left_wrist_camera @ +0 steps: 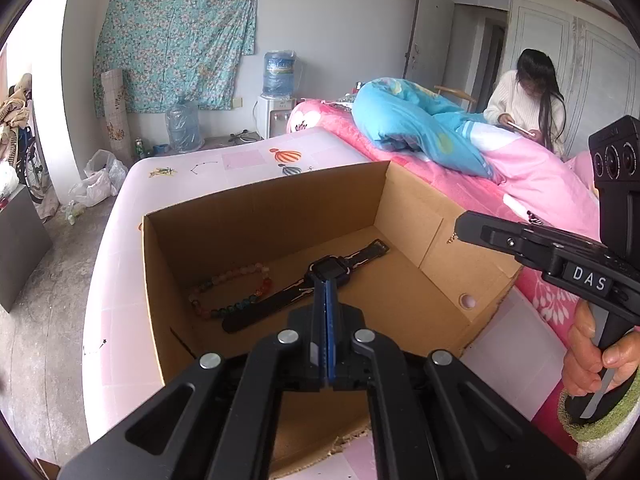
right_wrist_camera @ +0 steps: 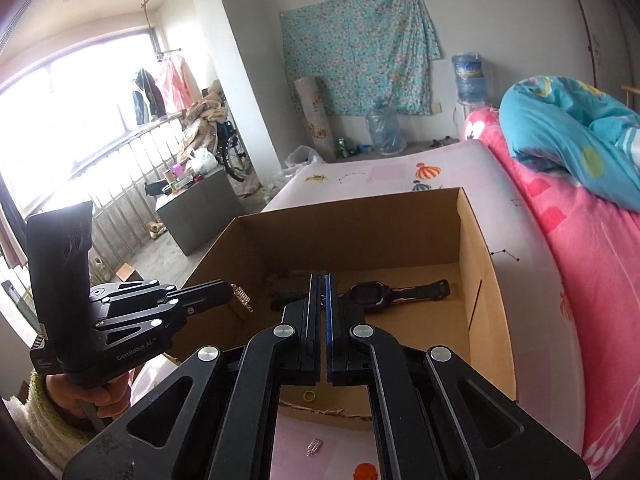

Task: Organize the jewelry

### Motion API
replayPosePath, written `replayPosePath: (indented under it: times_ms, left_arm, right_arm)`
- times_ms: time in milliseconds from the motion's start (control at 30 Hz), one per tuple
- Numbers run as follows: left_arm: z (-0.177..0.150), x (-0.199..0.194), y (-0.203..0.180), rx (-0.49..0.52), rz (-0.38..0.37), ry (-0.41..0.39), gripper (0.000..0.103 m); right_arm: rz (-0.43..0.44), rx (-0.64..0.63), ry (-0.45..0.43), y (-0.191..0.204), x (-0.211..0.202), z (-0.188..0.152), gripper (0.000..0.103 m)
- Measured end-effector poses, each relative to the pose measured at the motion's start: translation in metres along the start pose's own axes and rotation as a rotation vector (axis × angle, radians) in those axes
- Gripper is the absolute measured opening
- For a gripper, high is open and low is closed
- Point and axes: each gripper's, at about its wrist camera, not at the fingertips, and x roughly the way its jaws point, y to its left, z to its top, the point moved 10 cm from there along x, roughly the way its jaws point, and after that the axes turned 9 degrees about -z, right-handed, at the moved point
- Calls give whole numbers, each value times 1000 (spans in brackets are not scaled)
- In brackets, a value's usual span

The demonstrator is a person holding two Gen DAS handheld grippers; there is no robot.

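Note:
An open cardboard box stands on the pink bed mat. Inside lie a black watch and a coloured bead bracelet. My left gripper is shut over the box; in the right wrist view a small silver chain piece hangs at its tips above the box's left wall. My right gripper is shut, and a small gold chain dangles under its tip by the box's right wall. The watch also shows in the right wrist view. A gold ring lies on the box floor.
A small silver piece lies on the mat in front of the box. A pink and blue quilt is heaped on the bed to the right, where a person sits. Water bottles and a grey cabinet stand on the floor.

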Motion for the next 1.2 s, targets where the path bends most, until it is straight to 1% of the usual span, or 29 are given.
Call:
replayPosePath:
  times_ms: [33,100,133,167,200,233,333,433,533,700,967,1100,1200]
  left_arm:
    - [-1,6,4,-4,16,19,0]
    - [-5,16,10,-29,25,54,1]
    - [-6,18,12,-40,24,60,7]
    - [-6,18,12,-45,28,60,13]
    - [-6,16,12,-42,37,49,23]
    - [-5,13,12,-35,46,34,31]
    - [-2,4,5,-15,61,-2,40]
    - [0,-7,-1,7,74,-26,45]
    - [0,-19,-9,21,76,-47,48]
    - [-6,-41,-20,26,68,-75,50]
    - [-22,-75,-39,19,18,-112,54]
    - [-35,-86,-52,36,-12,-114,56]
    - [-47,-90,-60,49,-27,-106,58]
  right_arm:
    - [-21,6,12,-4,6,-2,5]
    - [-28,31,31,-9,13,-5,8]
    - [-20,39,32,-9,10,-7,12]
    - [-17,41,25,-9,9,-7,14]
    - [-18,35,14,-9,6,-8,19]
    - [-20,26,4,-8,1,-9,23]
    - [-17,16,-11,-6,-11,-12,28]
    - [-10,31,-25,-8,-21,-11,32]
    - [-3,46,-45,-11,-33,-12,36]
    - [13,60,-65,-11,-53,-17,43]
    - [35,57,-94,-7,-82,-24,54]
    - [44,53,-102,-7,-92,-29,61]
    - [39,44,-100,-7,-97,-36,63]
